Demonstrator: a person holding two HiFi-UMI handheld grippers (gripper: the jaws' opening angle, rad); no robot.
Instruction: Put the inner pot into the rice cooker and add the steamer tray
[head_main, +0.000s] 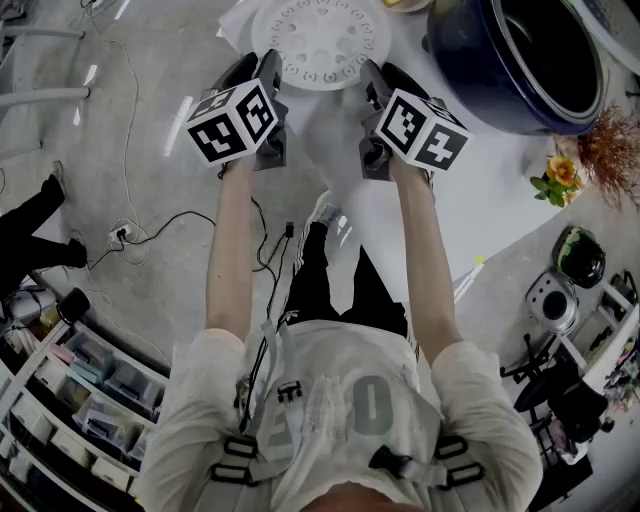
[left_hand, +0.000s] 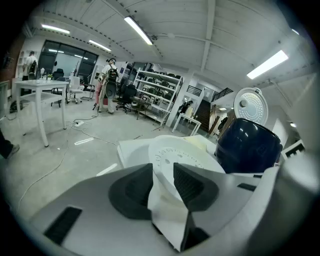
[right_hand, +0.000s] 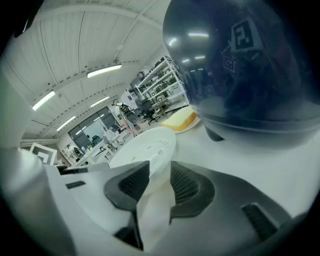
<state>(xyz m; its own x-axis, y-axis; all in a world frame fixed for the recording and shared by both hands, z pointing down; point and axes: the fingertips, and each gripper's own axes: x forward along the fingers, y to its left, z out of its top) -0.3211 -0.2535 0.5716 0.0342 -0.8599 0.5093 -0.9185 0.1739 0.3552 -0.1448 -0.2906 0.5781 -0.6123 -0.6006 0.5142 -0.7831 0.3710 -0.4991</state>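
Shoulders and harness straps (head_main: 340, 410) fill the near edge of the head view, and both arms reach far over the table (head_main: 480, 210) to the tray (head_main: 320, 40), which lies flat at its far end. The left gripper (head_main: 262, 68) and right gripper (head_main: 372, 72) meet its near rim side by side, probably so the wide disc can be lifted level. The cooker (head_main: 520, 60) stands open just right of the tray; whether the pot already sits in its dark mouth I cannot tell. Seen from the left gripper (left_hand: 162, 182), the ribbed pads are closed onto the tray's (left_hand: 180, 157) white rim, which fills the gap between them. The cooker (left_hand: 247, 147) looms at far right with its lid (left_hand: 251, 106) raised, leaving the top clear. The right gripper (right_hand: 160, 182) view shows its pads pinching the rim (right_hand: 147, 147) likewise, the cooker's (right_hand: 250, 70) wall close on the right.
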